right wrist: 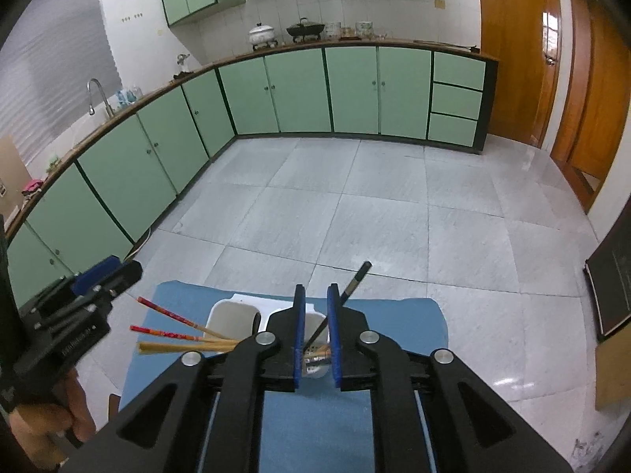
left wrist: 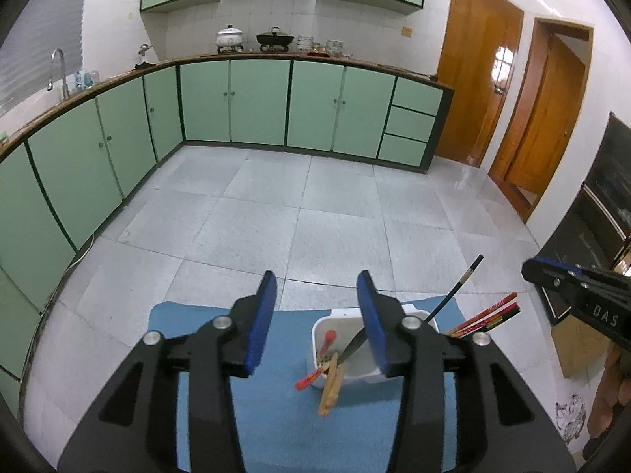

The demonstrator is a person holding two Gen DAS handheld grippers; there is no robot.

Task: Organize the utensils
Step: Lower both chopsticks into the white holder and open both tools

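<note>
Left gripper (left wrist: 317, 283): black frame, blue pads, tilted downward over the blue mat (left wrist: 284, 414). Jaws stand well apart with nothing between the pads and nothing touched. In the right wrist view a person's hand (right wrist: 67, 414) wraps its handle at the near left.

Right gripper (right wrist: 315, 295): same build, also angled downward, to the right of the left gripper and apart from it. Jaws stand only a narrow slit apart; the pads press on nothing.

White holder (left wrist: 319, 335): plastic, set on the mat towards its far edge, just beyond both sets of fingertips. The right wrist view shows two compartments side by side.

Contents, as far as visible:
- black chopstick (right wrist: 357, 278), leaning up and to the right out of the holder; it shows through the right gripper's slit but lies beyond the pads, not in them.
- red-handled utensil (left wrist: 321, 358), tilted, one end hanging over the near rim.
- wooden piece (left wrist: 331, 386), leaning over the near rim onto the mat side.
- grey metal blade or spoon (left wrist: 353, 345); which it is cannot be told.
- red-patterned chopsticks (right wrist: 173, 317), fanned out between the two grippers; their lower ends are hidden.

Background: green cabinets (left wrist: 256, 102) and a tiled floor (left wrist: 315, 213).
</note>
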